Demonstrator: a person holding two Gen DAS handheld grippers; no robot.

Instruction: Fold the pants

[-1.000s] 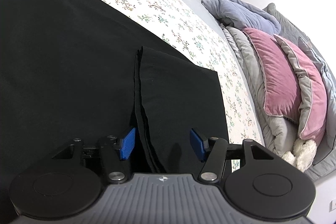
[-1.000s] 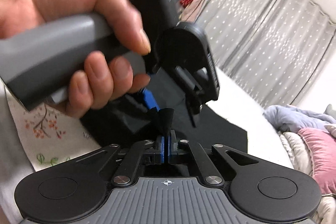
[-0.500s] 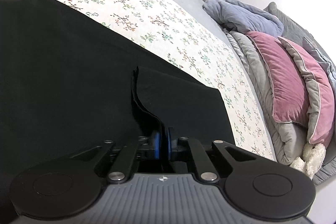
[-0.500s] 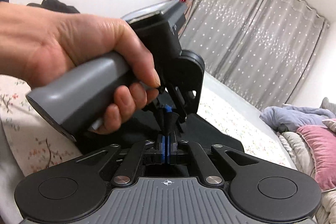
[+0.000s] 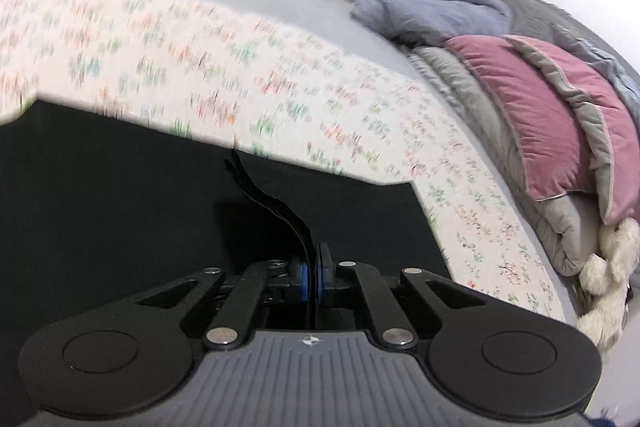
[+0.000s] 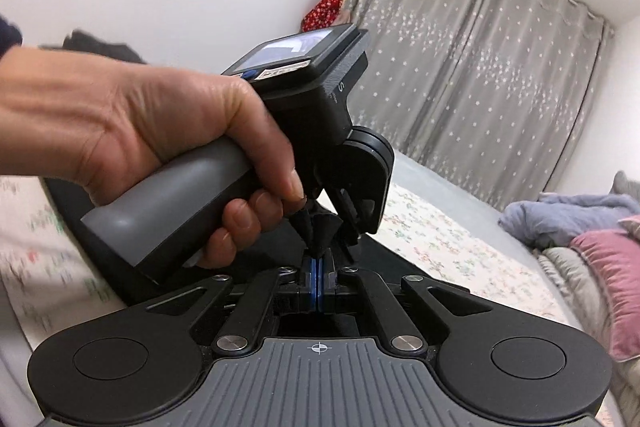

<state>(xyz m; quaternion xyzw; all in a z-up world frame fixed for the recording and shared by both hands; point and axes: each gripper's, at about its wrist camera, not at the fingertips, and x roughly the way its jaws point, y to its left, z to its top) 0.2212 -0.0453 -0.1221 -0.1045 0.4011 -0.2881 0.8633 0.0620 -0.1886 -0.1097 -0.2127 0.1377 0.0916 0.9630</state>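
Left gripper (image 5: pixel 311 277): blue pads pinching pants (image 5: pixel 120 219) edge, layered fold rising toward 11 o'clock. Pants spread black across floral sheet (image 5: pixel 248 75). Right gripper (image 6: pixel 318 285): pads pressed together on bunched pants tip. Hand (image 6: pixel 132 131) at 10 o'clock grips left unit's handle. Pink pillow (image 5: pixel 548 115) at 2 o'clock.

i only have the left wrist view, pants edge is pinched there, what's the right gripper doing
Observer: The right gripper is shut on a bunched bit of the black pants.
Operator: anything near it
Observer: Yes, the hand holding the left gripper's grey handle sits just beyond it.
Operator: is that fabric flat on the bed
Observer: No, it stands up from the pads in a small peak, above the flowered sheet.
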